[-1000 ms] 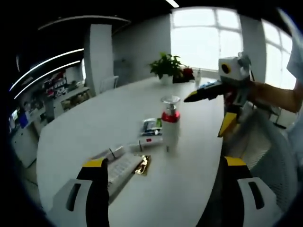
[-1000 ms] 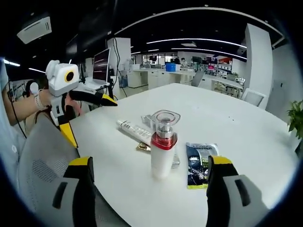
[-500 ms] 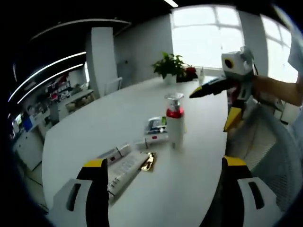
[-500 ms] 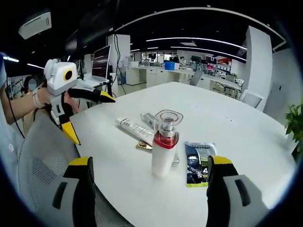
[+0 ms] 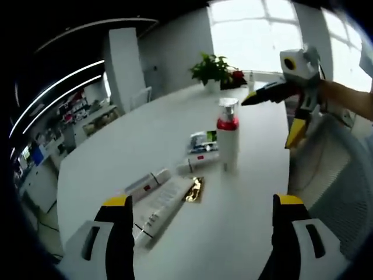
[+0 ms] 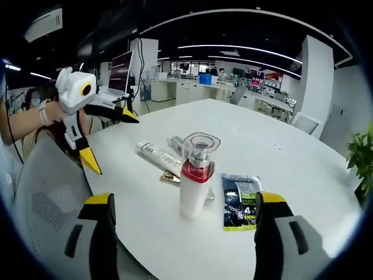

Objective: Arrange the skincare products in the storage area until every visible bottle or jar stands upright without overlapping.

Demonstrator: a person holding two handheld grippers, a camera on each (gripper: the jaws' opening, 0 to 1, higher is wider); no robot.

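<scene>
- Large white oval table (image 5: 134, 146) (image 6: 291, 146) in an open office, skincare items gathered near one edge.
- White pump bottle (image 5: 228, 137) (image 6: 194, 176) with a red collar and a clear cap, standing upright on the tabletop, apart from both grippers.
- Just beside the bottle, a flat dark-and-green sachet (image 5: 202, 140) (image 6: 240, 200) lying on the table.
- Long white tube (image 5: 163, 203) (image 6: 157, 157) lying on its side, gold crimped end towards the bottle; a smaller white tube with a red mark (image 5: 147, 183) lying next to it in the left gripper view.
- Left gripper (image 5: 201, 201) (image 6: 109, 140) with yellow-tipped jaws spread wide, nothing between them, held above the table edge near the tubes.
- Right gripper (image 6: 185, 199) (image 5: 274, 114) likewise spread wide and holding nothing, the bottle seen between its jaws but farther along the table.
- Potted green plant (image 5: 212, 69) at the far end of the table, bright windows behind it.
- Mesh-backed chair (image 6: 44, 198) by the table edge.
</scene>
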